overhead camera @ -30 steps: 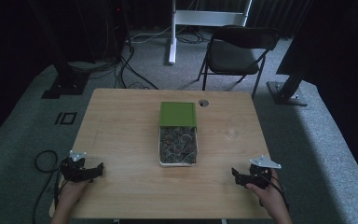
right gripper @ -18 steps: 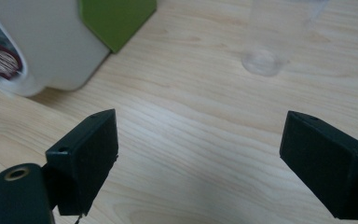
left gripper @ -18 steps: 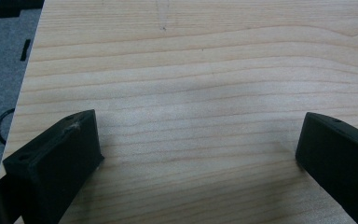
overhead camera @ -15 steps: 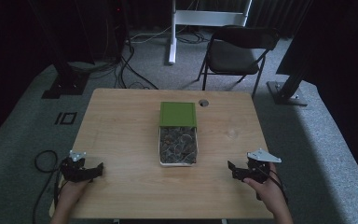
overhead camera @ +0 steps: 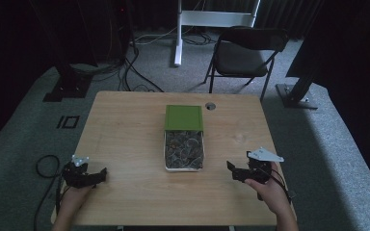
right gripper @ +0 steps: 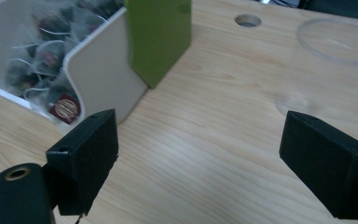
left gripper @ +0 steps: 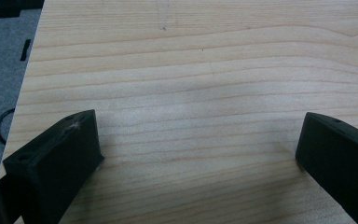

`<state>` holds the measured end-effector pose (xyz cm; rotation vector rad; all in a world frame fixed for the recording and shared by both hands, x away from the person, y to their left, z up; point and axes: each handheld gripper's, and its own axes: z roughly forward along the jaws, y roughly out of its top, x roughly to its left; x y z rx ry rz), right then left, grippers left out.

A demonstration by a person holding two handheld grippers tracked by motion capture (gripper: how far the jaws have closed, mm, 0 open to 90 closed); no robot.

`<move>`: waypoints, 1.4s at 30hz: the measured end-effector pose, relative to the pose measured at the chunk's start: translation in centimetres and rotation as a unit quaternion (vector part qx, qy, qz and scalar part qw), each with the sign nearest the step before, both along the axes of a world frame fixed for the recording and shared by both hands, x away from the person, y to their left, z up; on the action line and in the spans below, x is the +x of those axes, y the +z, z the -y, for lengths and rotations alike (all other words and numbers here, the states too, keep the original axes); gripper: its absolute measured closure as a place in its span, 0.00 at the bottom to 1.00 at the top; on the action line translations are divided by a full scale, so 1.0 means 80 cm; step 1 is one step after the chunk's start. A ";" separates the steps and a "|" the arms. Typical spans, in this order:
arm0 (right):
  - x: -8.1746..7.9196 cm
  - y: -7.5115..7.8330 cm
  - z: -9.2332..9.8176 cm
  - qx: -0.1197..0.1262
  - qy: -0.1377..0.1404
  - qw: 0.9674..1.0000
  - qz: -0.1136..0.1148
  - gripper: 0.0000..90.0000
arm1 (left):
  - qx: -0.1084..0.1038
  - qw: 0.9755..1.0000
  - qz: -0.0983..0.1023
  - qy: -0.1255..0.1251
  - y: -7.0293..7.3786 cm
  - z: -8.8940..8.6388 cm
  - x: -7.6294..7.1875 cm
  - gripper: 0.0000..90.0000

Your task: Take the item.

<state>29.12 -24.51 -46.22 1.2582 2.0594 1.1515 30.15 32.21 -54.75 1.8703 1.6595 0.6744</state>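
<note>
High view: two grippers [overhead camera: 103, 174] [overhead camera: 232, 170], one box [overhead camera: 184, 138].

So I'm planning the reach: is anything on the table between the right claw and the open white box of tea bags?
Nothing visible: bare wooden tabletop separates the right claw from the white box.

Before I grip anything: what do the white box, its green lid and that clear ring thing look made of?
White box: thin matte card, probably, from its curved cut edge. Green lid: matte card or board, flat and unshiny. Clear cup: seemingly transparent plastic, only a faint rim showing.
</note>
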 end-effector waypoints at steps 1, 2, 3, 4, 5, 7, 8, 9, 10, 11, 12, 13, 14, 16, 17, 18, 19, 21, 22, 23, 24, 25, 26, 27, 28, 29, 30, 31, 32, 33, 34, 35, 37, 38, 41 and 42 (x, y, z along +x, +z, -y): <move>0.000 0.000 0.000 0.000 0.000 1.000 0.000 0.13 | 0.000 1.000 0.000 0.000 0.000 0.000 0.000 0.00; 0.003 0.005 -0.009 0.002 0.010 1.000 0.005 0.13 | 0.000 1.000 0.000 0.000 0.000 0.000 0.000 0.00; 0.004 0.006 -0.011 0.003 0.011 1.000 0.005 0.13 | 0.000 1.000 0.000 0.000 0.000 0.000 0.000 0.00; 0.005 0.008 -0.014 0.004 0.014 1.000 0.007 0.13 | 0.000 1.000 0.000 0.000 0.000 0.000 0.000 0.00; 0.006 0.009 -0.017 0.004 0.017 1.000 0.008 0.13 | 0.000 1.000 0.000 0.000 0.000 0.000 0.000 0.00; 0.006 0.010 -0.019 0.004 0.019 1.000 0.009 0.13 | 0.000 1.000 0.000 0.000 0.000 0.000 0.000 0.00; 0.007 0.012 -0.025 0.005 0.024 1.000 0.011 0.13 | 0.000 1.000 0.000 0.000 0.000 0.000 0.000 0.00; 0.008 0.013 -0.027 0.005 0.026 1.000 0.012 0.13 | 0.000 1.000 0.000 0.000 0.000 0.000 0.000 0.00; 0.008 0.013 -0.029 0.007 0.028 0.999 0.013 0.13 | 0.000 1.000 0.000 0.000 0.000 0.000 0.000 0.00; 0.008 0.013 -0.031 0.008 0.030 0.999 0.013 0.13 | 0.000 1.000 0.000 0.000 0.000 0.000 0.000 0.00; 0.008 0.014 -0.033 0.007 0.033 0.999 0.013 0.13 | 0.000 1.000 0.000 0.000 0.000 0.000 0.000 0.00; 0.008 0.014 -0.037 0.006 0.037 0.999 0.013 0.13 | 0.000 1.000 0.000 0.000 0.000 0.000 0.000 0.00; 0.009 0.014 -0.040 0.006 0.040 0.999 0.013 0.13 | 0.000 1.000 0.000 0.000 0.000 0.000 0.000 0.00; 0.010 0.014 -0.046 0.004 0.047 0.999 0.014 0.13 | -0.001 1.000 0.001 0.001 0.000 0.000 0.000 0.00; 0.010 0.015 -0.048 0.005 0.048 0.999 0.013 0.13 | -0.001 1.000 0.001 0.001 0.000 0.000 0.000 0.00; 0.010 0.015 -0.048 0.005 0.048 0.999 0.013 0.13 | -0.001 1.000 0.001 0.001 0.000 0.000 0.000 0.00; 0.011 0.015 -0.051 0.007 0.051 0.999 0.014 0.13 | -0.001 1.000 0.001 0.001 0.000 0.000 0.000 0.00; 0.013 0.016 -0.061 0.011 0.060 0.998 0.015 0.13 | 0.000 1.000 0.000 0.000 0.000 0.000 0.000 0.00; 0.013 0.016 -0.064 0.012 0.063 0.998 0.016 0.13 | 0.000 1.000 0.000 0.000 0.000 0.000 0.000 0.00; 0.013 0.016 -0.067 0.014 0.066 0.998 0.016 0.13 | 0.000 1.000 0.000 0.000 0.000 0.000 0.000 0.00; 0.013 0.016 -0.071 0.017 0.071 0.997 0.017 0.15 | 0.000 1.000 0.000 0.000 0.000 0.000 0.000 0.00; 0.013 0.016 -0.074 0.017 0.072 0.997 0.018 0.15 | 0.000 1.000 0.000 0.000 0.000 0.000 0.000 0.00; 0.014 0.016 -0.077 0.017 0.074 0.997 0.018 0.15 | 0.000 1.000 0.000 0.000 0.000 0.000 0.000 0.00; 0.014 0.016 -0.080 0.018 0.077 0.997 0.018 0.15 | 0.000 1.000 0.000 0.000 0.000 0.000 0.000 0.00; 0.015 0.016 -0.083 0.018 0.080 0.996 0.019 0.15 | 0.000 1.000 0.000 0.000 0.000 0.000 0.000 0.00; 0.015 0.017 -0.087 0.016 0.082 0.996 0.019 0.15 | 0.000 1.000 0.000 0.000 0.000 0.000 0.000 0.00; 0.016 0.017 -0.090 0.016 0.085 0.996 0.019 0.15 | 0.000 1.000 0.000 0.000 0.000 0.000 0.000 0.00; 0.016 0.018 -0.093 0.017 0.087 0.996 0.019 0.15 | 0.000 1.000 0.000 0.000 0.000 0.000 0.000 0.00; 0.017 0.018 -0.096 0.017 0.090 0.996 0.021 0.15 | 0.000 1.000 0.000 0.000 0.000 0.000 0.000 0.00; 0.017 0.019 -0.099 0.017 0.093 0.995 0.019 0.15 | -0.001 1.000 0.001 0.001 0.000 0.000 0.000 0.00; 0.018 0.019 -0.102 0.017 0.095 0.995 0.020 0.15 | -0.001 1.000 0.001 0.000 0.000 0.000 0.000 0.00; 0.018 0.020 -0.106 0.016 0.098 0.995 0.020 0.15 | -0.001 1.000 0.001 0.000 0.000 0.000 0.000 0.00; 0.019 0.020 -0.113 0.016 0.103 0.994 0.020 0.15 | 0.000 1.000 0.001 0.000 0.000 0.000 0.000 0.00; 0.020 0.020 -0.116 0.015 0.106 0.994 0.020 0.15 | -0.001 1.000 0.001 0.001 0.000 0.000 0.000 0.00; 0.021 0.020 -0.124 0.015 0.113 0.993 0.020 0.15 | -0.001 1.000 0.001 0.000 0.000 0.000 0.000 0.00; 0.021 0.020 -0.124 0.015 0.113 0.993 0.020 0.15 | -0.001 1.000 0.001 0.000 0.000 0.000 0.000 0.00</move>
